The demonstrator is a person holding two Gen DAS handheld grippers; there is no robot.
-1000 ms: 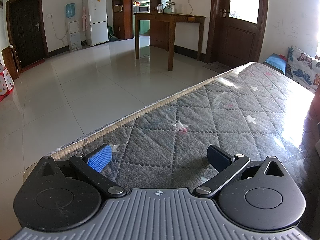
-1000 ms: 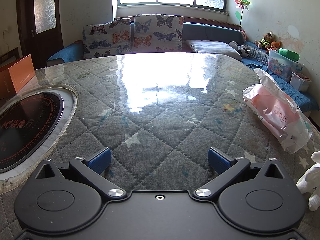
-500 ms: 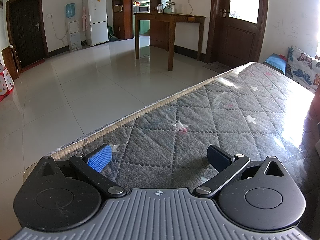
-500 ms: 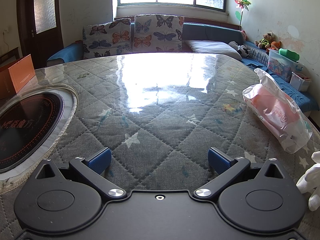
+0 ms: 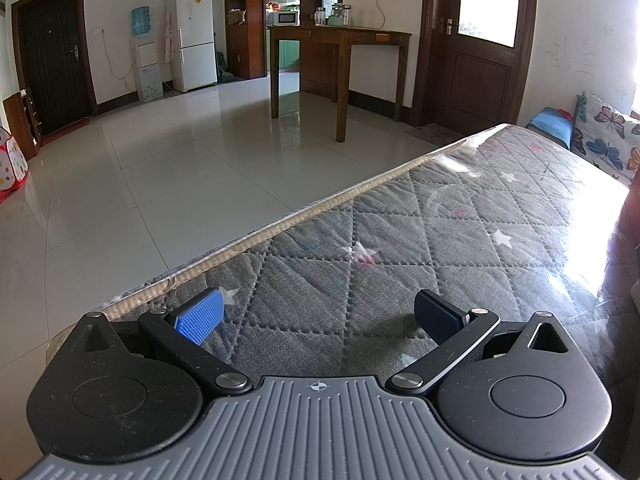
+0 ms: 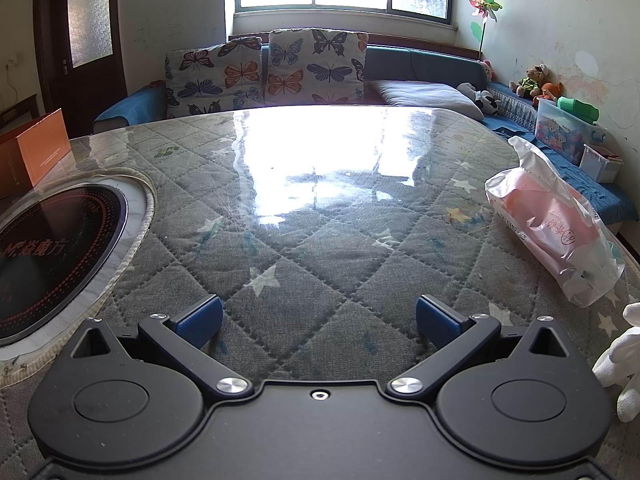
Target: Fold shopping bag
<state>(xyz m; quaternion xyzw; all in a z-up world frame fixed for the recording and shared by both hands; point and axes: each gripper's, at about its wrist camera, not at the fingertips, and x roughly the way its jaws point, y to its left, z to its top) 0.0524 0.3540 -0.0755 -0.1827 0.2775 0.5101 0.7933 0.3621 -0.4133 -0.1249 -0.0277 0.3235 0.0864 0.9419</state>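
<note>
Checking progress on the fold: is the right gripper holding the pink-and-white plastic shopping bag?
No: the right gripper is open and empty, while the bag lies apart.

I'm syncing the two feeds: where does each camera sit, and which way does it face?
Left wrist: on the left gripper, low over the quilted table, facing its edge, the tiled floor and a fridge; open fingers show.
Right wrist: on the right gripper, facing across the table to the sofa and window; bag at right, open fingers and a gloved hand show.
Shared: the table.
</note>
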